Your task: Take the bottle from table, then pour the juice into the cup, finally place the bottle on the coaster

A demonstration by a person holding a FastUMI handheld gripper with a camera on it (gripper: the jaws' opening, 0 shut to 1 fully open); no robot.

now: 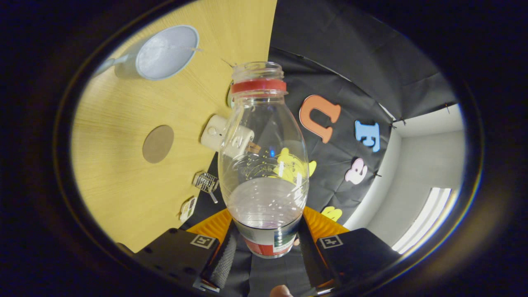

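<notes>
Light wooden table [123, 181] across the left half of the frame, tilted hard in the view, grain running toward the dark cloth edge. Upper left, a pale cup [165, 51] with handle, open mouth facing the camera; lower, left of centre, a round brown coaster [158, 143] flat on the wood. Along the table's far edge near centre, a cream boxy device [220, 134], a small clear clip-like piece [205, 182] and a little white tag [188, 209].
</notes>
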